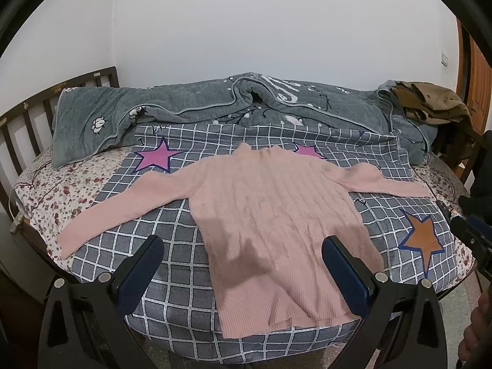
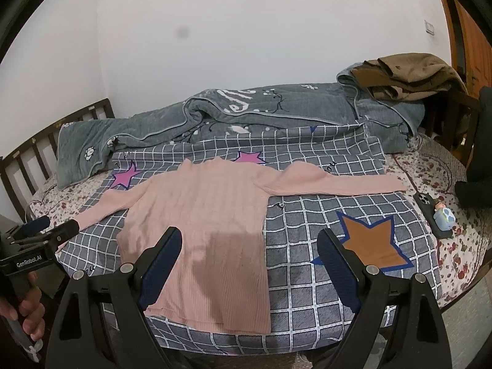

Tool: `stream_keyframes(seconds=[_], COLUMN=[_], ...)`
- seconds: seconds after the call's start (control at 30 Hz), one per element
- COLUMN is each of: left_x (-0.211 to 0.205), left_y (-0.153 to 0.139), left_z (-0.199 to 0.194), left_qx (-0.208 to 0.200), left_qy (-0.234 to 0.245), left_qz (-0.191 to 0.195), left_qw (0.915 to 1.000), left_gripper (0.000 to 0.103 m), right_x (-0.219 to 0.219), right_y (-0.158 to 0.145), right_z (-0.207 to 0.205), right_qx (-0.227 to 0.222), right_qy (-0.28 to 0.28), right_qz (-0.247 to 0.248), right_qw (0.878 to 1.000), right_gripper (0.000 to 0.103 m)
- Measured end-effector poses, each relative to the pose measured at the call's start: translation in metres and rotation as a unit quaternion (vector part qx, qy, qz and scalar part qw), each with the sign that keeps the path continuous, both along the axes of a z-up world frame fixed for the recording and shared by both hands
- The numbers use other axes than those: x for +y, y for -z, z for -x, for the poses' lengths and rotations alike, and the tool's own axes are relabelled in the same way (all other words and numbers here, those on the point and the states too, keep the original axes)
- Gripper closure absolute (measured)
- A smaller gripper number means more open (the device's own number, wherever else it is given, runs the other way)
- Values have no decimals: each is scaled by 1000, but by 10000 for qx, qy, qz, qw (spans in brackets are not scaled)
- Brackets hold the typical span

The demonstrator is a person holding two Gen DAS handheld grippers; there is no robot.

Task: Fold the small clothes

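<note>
A pink ribbed sweater (image 1: 270, 215) lies flat and face down on a grey checked sheet (image 1: 172, 276), both sleeves spread out to the sides, hem toward me. It also shows in the right wrist view (image 2: 209, 224). My left gripper (image 1: 243, 243) is open and empty, held above the sweater's lower half. My right gripper (image 2: 249, 240) is open and empty, above the sweater's lower right edge. The left gripper also shows at the left edge of the right wrist view (image 2: 66, 230).
A grey quilt (image 1: 215, 104) lies bunched along the wall side. Brown clothes (image 2: 409, 73) sit on it at the right. A phone (image 2: 429, 212) with a small figurine (image 2: 442, 213) lies right of the sheet. A wooden headboard (image 1: 30, 117) stands at left.
</note>
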State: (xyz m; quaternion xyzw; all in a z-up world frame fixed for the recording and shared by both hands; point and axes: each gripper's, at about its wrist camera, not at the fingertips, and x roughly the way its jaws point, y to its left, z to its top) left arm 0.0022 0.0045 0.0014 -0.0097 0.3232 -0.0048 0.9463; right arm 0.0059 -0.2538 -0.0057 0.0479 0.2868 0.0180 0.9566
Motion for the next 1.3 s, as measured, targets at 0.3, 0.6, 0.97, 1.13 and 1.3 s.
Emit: stream_keyframes(seconds=[0.3, 0.6, 0.97, 1.13, 1.3], left_x=[2, 10, 11, 10, 13], left_y=[-1, -1, -4, -5, -7], left_z=[0, 1, 3, 5, 4], left_qx=[-15, -26, -90, -112, -136], left_qy=[-17, -59, -41, -30, -35], left_qz=[34, 69, 74, 68, 74], left_qw=[10000, 10000, 9999, 9999, 9999], left_gripper=[0, 0, 0, 0, 0], right_x=[-1, 1, 1, 2, 2], right_y=[-2, -3, -4, -4, -4], right_z=[0, 1, 1, 1, 2], right_qx=[-9, -29, -25, -36, -28], right_qy=[24, 20, 30, 51, 43], right_qz=[9, 34, 12, 33, 48], right_qw=[10000, 10000, 10000, 10000, 10000], right_gripper=[15, 15, 15, 15, 15])
